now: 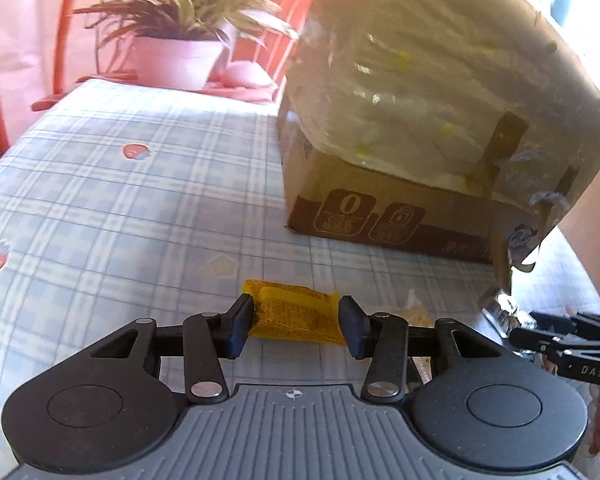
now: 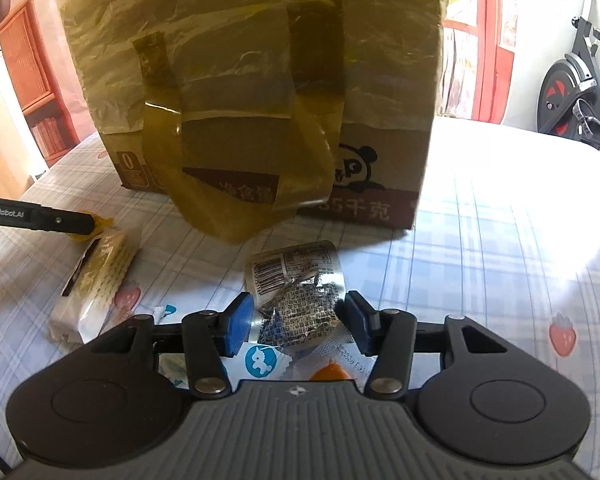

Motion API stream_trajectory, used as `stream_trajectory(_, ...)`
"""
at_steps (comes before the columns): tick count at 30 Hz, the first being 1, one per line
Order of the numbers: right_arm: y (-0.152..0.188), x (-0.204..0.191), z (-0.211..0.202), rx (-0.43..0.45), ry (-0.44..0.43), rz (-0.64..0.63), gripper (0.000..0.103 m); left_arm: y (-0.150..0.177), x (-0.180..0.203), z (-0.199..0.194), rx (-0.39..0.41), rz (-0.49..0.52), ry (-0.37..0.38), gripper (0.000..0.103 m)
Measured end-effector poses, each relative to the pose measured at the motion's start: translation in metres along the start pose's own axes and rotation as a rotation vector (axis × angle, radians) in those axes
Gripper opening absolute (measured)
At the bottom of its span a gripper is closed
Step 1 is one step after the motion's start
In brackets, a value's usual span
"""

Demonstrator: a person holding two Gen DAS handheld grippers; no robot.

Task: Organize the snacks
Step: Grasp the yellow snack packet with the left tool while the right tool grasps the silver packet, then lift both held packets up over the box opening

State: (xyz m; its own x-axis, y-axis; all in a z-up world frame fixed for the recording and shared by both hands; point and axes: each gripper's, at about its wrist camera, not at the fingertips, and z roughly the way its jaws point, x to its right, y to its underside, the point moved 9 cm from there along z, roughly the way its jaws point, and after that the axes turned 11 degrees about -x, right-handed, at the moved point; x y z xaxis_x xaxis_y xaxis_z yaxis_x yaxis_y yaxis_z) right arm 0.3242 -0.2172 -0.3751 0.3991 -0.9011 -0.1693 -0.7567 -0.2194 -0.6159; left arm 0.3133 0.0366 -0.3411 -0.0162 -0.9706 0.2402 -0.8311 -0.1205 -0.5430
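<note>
My left gripper (image 1: 296, 326) is open, its pads on either side of a yellow snack packet (image 1: 296, 312) lying on the checked tablecloth. My right gripper (image 2: 298, 320) is open around a small silver snack packet (image 2: 300, 312), with a larger silver packet (image 2: 292, 266) just beyond it. A cardboard box (image 1: 380, 216) lined with a plastic bag stands behind; it also shows in the right wrist view (image 2: 380, 184). A pale wafer pack (image 2: 96, 280) lies at the left, next to the left gripper's finger (image 2: 60, 222).
A white wrapper with a blue unicorn (image 2: 264, 362) and an orange-printed one (image 2: 330, 372) lie under my right gripper. A potted plant (image 1: 176, 52) stands beyond the table's far edge. An exercise bike (image 2: 572, 92) stands off the table at the right.
</note>
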Motion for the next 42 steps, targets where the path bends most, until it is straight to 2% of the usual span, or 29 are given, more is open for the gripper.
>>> stream_trajectory(11, 0.000, -0.006, -0.017, 0.048, -0.005, 0.008, 0.046, -0.009, 0.016, -0.033, 0.093, 0.006, 0.040, 0.049)
stream_trajectory(20, -0.002, 0.011, -0.044, 0.110, 0.029, 0.054, 0.046, -0.010, 0.033, -0.044, 0.110, 0.030, 0.072, 0.049)
stream_trajectory(27, 0.009, 0.028, -0.055, 0.107, 0.057, 0.095, 0.046, -0.006, 0.039, -0.052, 0.114, 0.043, 0.084, 0.049)
stream_trajectory(31, 0.014, 0.035, -0.067, 0.134, 0.051, 0.128, 0.046, -0.009, 0.045, -0.062, 0.133, 0.059, 0.091, 0.049)
stream_trajectory(36, 0.002, 0.038, -0.102, 0.220, 0.044, 0.127, 0.046, -0.026, 0.058, -0.083, 0.194, 0.102, 0.103, 0.049)
stream_trajectory(42, -0.038, 0.033, -0.150, 0.357, 0.031, 0.091, 0.046, -0.059, 0.087, -0.118, 0.293, 0.177, 0.136, 0.049)
